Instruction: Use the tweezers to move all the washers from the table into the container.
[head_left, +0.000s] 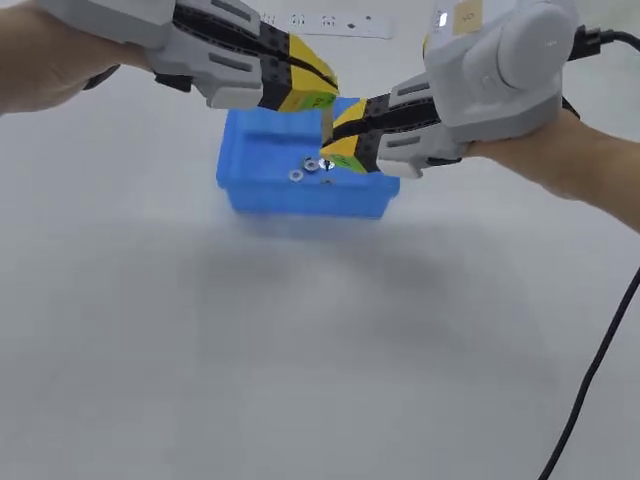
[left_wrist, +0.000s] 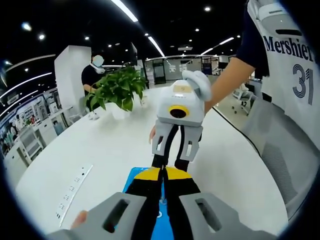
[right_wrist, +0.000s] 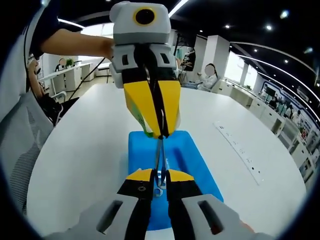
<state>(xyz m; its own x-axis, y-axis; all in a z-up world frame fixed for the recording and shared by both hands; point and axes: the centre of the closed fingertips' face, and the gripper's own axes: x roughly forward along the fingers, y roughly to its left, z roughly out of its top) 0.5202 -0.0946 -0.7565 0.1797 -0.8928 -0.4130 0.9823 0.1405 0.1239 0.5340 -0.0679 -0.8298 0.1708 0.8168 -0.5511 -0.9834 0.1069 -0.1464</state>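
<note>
White table (head_left: 300, 350), upper centre: clamps tweezers (right_wrist: 159, 157) in right gripper (right_wrist: 159, 177), straight above washers (head_left: 296, 175) inside container (head_left: 300, 200); left gripper (left_wrist: 163, 174) pinched narrow.

Count: 2 tongs, left tongs (head_left: 322, 88) and right tongs (head_left: 338, 145). 1 tweezers (right_wrist: 159, 159). 1 blue container (head_left: 300, 197). 2 washers (head_left: 296, 176) clear inside it; a 3rd glint at the tweezers tip, can't confirm. 1 power strip (head_left: 325, 22) on the surface (head_left: 300, 330). 1 black cable (head_left: 590, 380). 1 potted plant (left_wrist: 117, 90).
</note>
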